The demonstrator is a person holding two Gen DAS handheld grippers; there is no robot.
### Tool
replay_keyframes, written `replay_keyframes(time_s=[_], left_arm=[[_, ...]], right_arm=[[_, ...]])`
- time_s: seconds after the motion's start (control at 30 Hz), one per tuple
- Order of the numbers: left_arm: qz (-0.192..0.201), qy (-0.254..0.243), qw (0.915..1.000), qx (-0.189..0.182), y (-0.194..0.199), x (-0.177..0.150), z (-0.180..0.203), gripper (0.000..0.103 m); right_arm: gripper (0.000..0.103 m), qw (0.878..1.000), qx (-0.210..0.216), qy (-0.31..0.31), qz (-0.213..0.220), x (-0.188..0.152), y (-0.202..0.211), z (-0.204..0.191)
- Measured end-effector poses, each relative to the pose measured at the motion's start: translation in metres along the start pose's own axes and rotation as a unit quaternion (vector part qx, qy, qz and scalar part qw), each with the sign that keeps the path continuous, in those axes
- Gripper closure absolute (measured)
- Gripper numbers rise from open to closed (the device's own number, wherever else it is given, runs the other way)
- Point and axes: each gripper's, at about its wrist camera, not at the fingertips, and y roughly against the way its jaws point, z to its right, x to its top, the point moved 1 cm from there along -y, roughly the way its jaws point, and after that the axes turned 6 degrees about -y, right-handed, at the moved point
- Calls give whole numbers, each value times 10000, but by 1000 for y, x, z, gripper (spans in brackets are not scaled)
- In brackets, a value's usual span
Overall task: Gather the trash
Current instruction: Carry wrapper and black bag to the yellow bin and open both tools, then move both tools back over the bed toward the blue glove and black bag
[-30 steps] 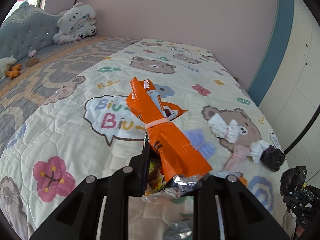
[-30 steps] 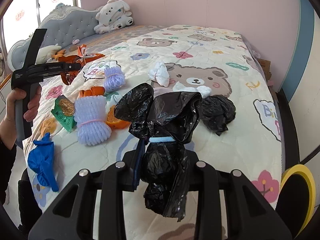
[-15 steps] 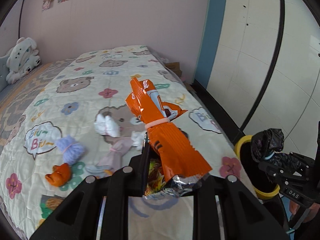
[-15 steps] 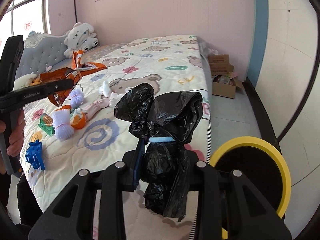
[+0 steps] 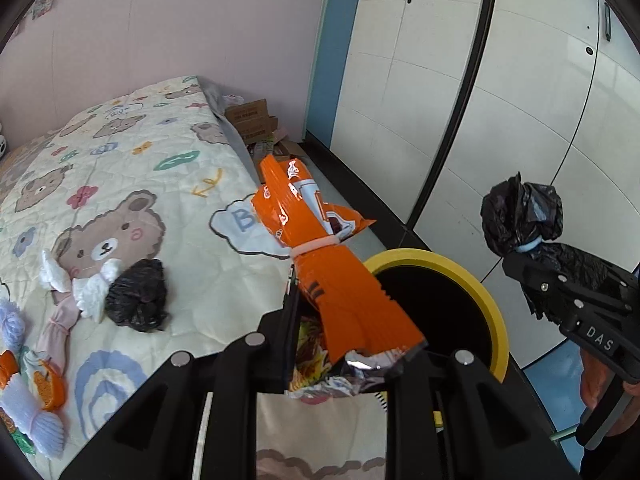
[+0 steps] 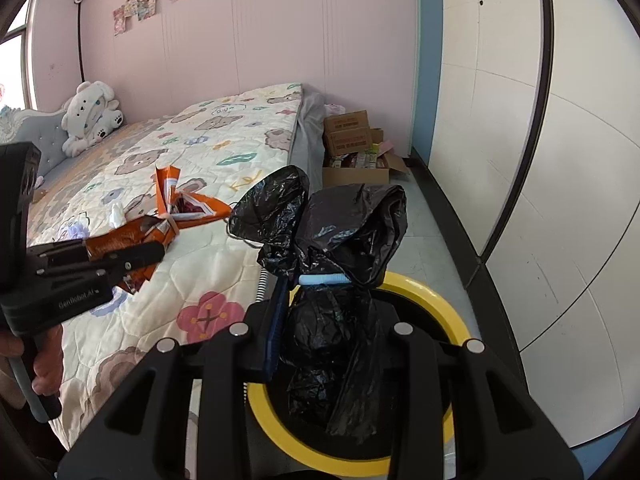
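Holding, left gripper [image 5: 344, 312]: clenched on orange snack bag [image 5: 320, 256]
Right gripper [image 6: 332, 320]: clamped on black tied bag [image 6: 336, 240]
Below: yellow-rimmed bin [image 6: 452, 312], beside bed [image 5: 132, 184]

- Bright, even daylight — a window [image 6: 12, 68] glares white at the right-wrist view's left edge.
- Fisheye bending curves the wall panels [image 5: 460, 92]; dark vignette rings the corners.
- Both views sharp, shadows soft.

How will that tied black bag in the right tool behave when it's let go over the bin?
The black bag looks thin and crumpled, so probably light and floppy. Its loose tail hangs below the right tool, so it may snag. Over the yellow-rimmed bin, it should drop, not roll.
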Motion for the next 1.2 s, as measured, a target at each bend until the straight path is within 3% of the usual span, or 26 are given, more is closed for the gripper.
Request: replay_keyframes(time_s=[0.23,0.43,0.53,0.6,0.8,1.03,1.2], left_arm=[[-229,131,9990,-368,-42,6,38,83],[-312,171,9983,-472,-59,10,60,80],[-271,266,9976,-579,-58,12,61,64],[-202,201,9984,-489,-55,11,62,47],[-176,270,9984,-471,-48,8,56,39],[-25,265,9995,-142,-26,3,38,34],[103,330,9992,221,1,-3,14,27]], right_arm=[[71,9994,-213,-242,131,19,3,40],[70,9985,-238,-452,184,29,1,57],[67,9977,-321,-560,215,32,1,62],[57,9971,-374,-607,264,33,1,64],[54,9959,-493,-723,230,31,1,70],[52,9964,-501,-651,228,22,9,63],[45,9976,-365,-532,259,18,13,43]])
